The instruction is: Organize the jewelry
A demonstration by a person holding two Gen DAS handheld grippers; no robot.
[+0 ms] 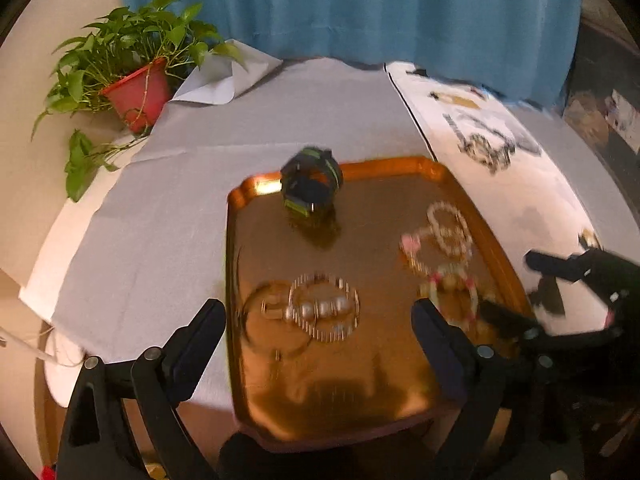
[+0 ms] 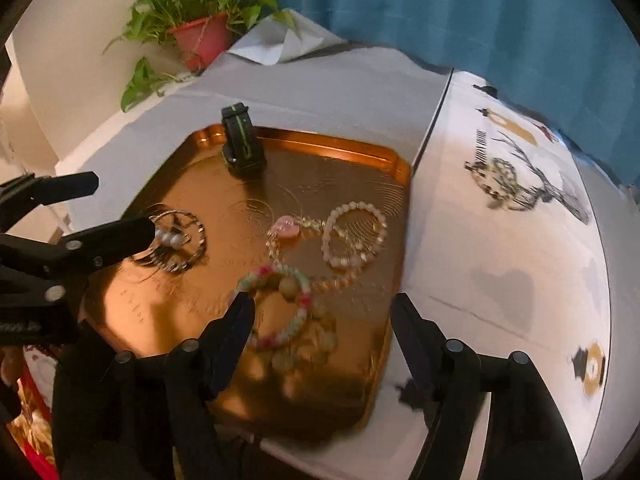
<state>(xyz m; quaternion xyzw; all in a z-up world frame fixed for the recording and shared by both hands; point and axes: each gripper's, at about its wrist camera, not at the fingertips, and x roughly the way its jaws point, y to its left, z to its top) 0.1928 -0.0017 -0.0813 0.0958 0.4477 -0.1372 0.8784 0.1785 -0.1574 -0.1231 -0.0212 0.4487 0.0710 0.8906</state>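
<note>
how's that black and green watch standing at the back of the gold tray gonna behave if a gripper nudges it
The watch stands upright on its curled strap, so a sideways nudge would probably tip it. The gold tray looks polished, so it may slide first. The strap holds its loop, suggesting it is fairly springy, not floppy like the bead bracelets.

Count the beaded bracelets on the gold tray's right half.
3, though overlap and blur may hide more. White bead bracelet is farthest right; gold chain with pink charm lies left of it, overlapping; green-pink bracelet sits nearest, between the right gripper fingers.
</note>
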